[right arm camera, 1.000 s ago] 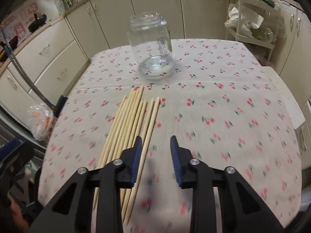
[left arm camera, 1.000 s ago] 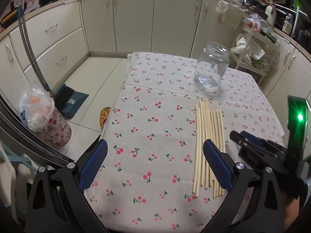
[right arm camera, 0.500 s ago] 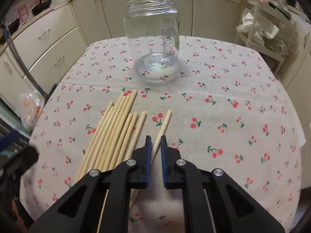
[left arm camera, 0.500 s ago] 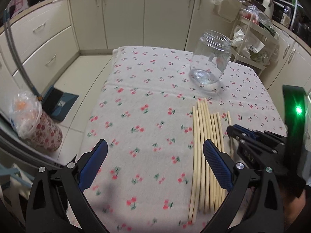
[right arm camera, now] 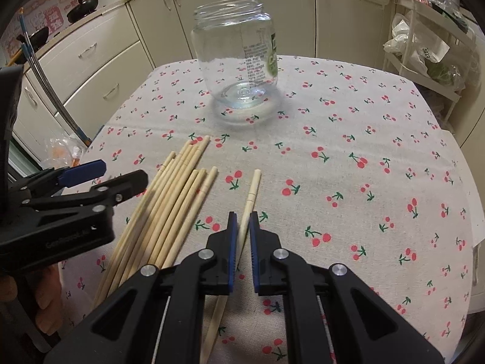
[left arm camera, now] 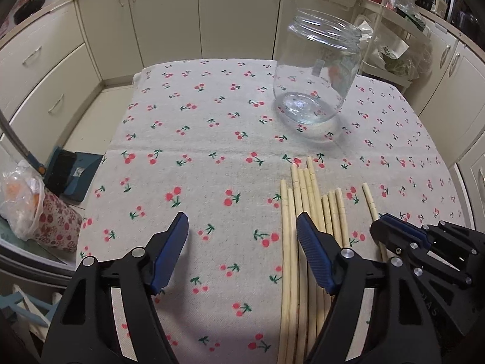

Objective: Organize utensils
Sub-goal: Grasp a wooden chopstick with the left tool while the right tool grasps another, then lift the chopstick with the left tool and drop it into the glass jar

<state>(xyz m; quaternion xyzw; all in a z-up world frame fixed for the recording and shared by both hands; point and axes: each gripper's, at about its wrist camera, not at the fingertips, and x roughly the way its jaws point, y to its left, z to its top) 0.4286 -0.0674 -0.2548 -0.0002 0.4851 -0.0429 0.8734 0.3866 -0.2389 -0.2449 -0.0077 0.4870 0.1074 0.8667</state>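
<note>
Several wooden chopsticks (right arm camera: 169, 209) lie bundled on the cherry-print tablecloth (right arm camera: 348, 166); they also show in the left wrist view (left arm camera: 303, 200). One chopstick (right arm camera: 250, 194) lies apart to their right, and my right gripper (right arm camera: 241, 230) is shut on it; that chopstick also shows in the left wrist view (left arm camera: 370, 197). An empty clear glass jar (right arm camera: 239, 60) stands upright beyond them, seen also in the left wrist view (left arm camera: 318, 66). My left gripper (left arm camera: 242, 242) is open and empty, low over the cloth, its right finger over the bundle.
Cream kitchen cabinets (left arm camera: 212, 15) surround the table. A wire rack with bags (right arm camera: 430, 45) stands at the right. A floral bin with a plastic bag (left arm camera: 33, 209) and a dustpan (left arm camera: 72, 173) sit on the floor left of the table.
My right gripper closed on the rightmost chopstick and drew it away from the bundle. Both grippers moved forward toward the jar, and the left one dropped lower and narrowed.
</note>
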